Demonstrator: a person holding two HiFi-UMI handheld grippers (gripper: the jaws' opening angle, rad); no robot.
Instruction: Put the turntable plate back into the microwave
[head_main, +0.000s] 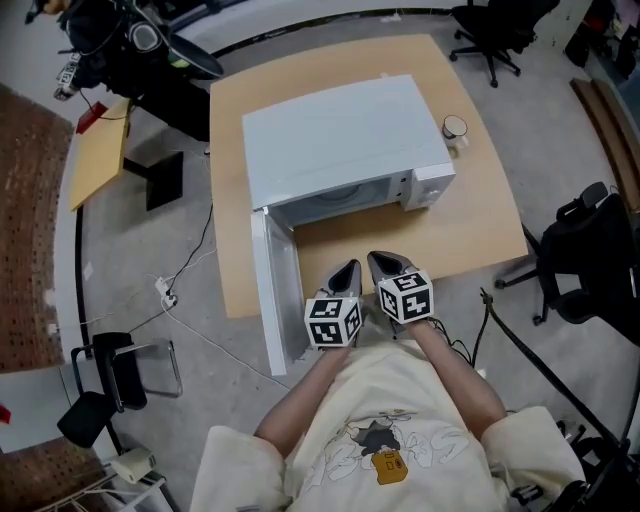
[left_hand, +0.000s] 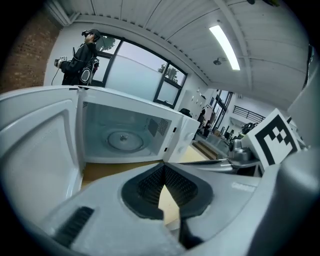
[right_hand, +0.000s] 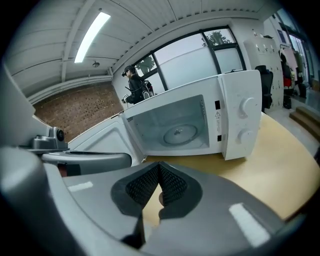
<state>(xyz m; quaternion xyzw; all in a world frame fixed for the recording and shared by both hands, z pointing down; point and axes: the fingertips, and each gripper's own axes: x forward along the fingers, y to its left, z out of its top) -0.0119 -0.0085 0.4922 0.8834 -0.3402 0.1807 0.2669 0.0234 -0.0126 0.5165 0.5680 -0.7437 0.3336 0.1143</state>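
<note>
We are looking down on a white microwave (head_main: 340, 140) that is sitting on a wooden table (head_main: 480, 220). At the left of the microwave's front, its door (head_main: 272, 290) is hanging wide open and reaching out past the table's near edge.

Just in front of the microwave's open mouth, beside that door, we are holding the left gripper (head_main: 348, 270). Its jaws are lying together at the tips with nothing between them.

Inside the microwave, the glass turntable plate (left_hand: 122, 140) is lying flat in the middle of the cavity floor, well apart from both grippers.

Also in front of the microwave, just to the right of the left gripper, we are holding the right gripper (head_main: 385, 262). Its jaws are likewise pressing together, empty. Both grippers are pointing towards the microwave's cavity.

To the right of the microwave, near its rear corner, a small cup (head_main: 455, 127) is standing on the table.
</note>
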